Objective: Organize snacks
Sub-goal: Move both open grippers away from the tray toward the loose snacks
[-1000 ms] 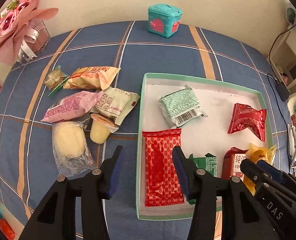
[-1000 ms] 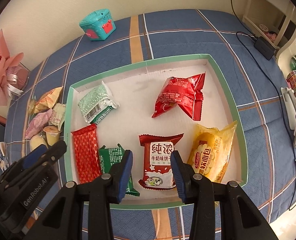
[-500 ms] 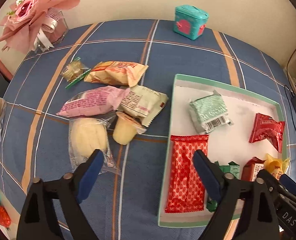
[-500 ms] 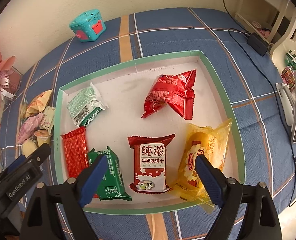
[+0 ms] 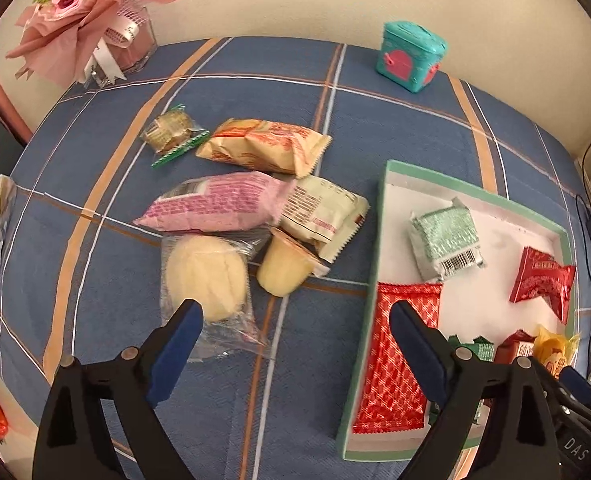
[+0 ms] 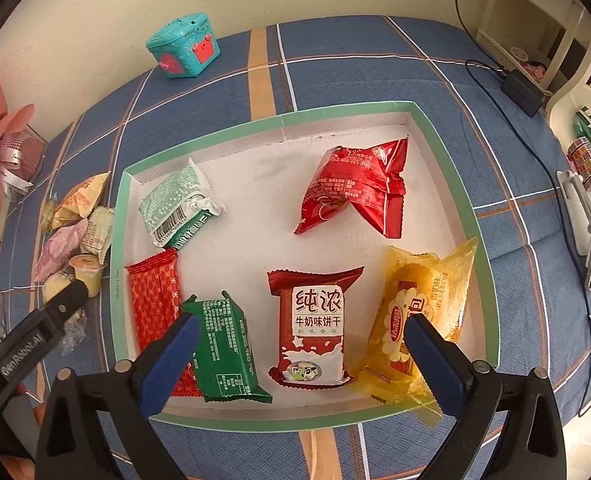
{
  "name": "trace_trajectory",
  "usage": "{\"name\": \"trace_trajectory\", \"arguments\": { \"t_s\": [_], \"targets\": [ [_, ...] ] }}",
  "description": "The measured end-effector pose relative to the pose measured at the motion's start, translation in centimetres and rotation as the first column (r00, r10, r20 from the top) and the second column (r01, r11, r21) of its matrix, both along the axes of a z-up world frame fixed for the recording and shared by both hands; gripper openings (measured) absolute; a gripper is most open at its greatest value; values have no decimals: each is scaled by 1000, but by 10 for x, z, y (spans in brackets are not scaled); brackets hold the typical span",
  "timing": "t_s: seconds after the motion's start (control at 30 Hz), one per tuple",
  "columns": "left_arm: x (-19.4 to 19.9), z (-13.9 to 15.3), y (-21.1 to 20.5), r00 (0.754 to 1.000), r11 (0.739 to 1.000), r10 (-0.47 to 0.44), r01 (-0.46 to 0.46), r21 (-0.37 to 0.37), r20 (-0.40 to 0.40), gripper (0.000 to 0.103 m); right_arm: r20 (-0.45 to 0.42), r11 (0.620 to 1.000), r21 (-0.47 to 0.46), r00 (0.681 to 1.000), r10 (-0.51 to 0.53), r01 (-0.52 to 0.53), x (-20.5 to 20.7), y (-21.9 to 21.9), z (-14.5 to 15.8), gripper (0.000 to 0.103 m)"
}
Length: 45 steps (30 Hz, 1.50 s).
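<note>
The left gripper [image 5: 295,316] stood wide open and empty above the blue plaid cloth, its left pad over the clear-wrapped pale bun [image 5: 205,276]. "DAS" was printed on the right gripper body seen at that view's lower right corner. The right gripper [image 6: 301,326] was also wide open, holding nothing, over the near edge of the green-rimmed tray [image 6: 287,118]. "GenRobot.AI" was readable on the left gripper body in the right wrist view.

Tray contents: red milk-biscuit packet [image 6: 313,328] printed "纯浓 牛奶味饼干", yellow bread packet [image 6: 423,312], dark green packet [image 6: 223,350], red patterned bar [image 6: 153,300], pale green barcoded packet [image 6: 175,204] and red crinkled packet [image 6: 355,184]. The tray's white centre lay uncovered.

Left of the tray, on the cloth, lay the pink packet [image 5: 219,202], cream packet [image 5: 323,212], jelly cup [image 5: 285,266], orange-printed packet [image 5: 267,146] and a small clear candy wrapper [image 5: 171,134]. Open cloth separated the jelly cup from the tray's left rim.
</note>
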<state>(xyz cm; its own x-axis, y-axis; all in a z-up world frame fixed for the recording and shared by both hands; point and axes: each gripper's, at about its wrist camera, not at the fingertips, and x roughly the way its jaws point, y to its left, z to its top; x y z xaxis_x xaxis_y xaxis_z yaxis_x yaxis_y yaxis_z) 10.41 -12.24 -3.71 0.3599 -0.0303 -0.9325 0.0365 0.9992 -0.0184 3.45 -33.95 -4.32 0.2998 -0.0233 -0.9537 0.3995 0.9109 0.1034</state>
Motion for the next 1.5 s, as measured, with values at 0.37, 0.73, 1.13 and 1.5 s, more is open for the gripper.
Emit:
{"name": "trace_trajectory", "arguments": {
  "t_s": [0.37,0.73,1.13,1.5],
  "targets": [
    [14,-3,80,984,983,177,-177,-39,1,95,22,997,13,997,70,-70,16,39,2,103],
    [18,-5,149,954,951,301,-301,-75,-13,95,75,969,63,970,233,-238,42,124,5,103],
    [29,-19,153,954,941,287,-297,-161,-85,95,89,966,53,964,249,-255,64,157,-8,103],
    [38,-31,105,979,955,164,-189,-230,-123,94,58,977,35,977,207,-209,68,139,-17,102]
  ]
}}
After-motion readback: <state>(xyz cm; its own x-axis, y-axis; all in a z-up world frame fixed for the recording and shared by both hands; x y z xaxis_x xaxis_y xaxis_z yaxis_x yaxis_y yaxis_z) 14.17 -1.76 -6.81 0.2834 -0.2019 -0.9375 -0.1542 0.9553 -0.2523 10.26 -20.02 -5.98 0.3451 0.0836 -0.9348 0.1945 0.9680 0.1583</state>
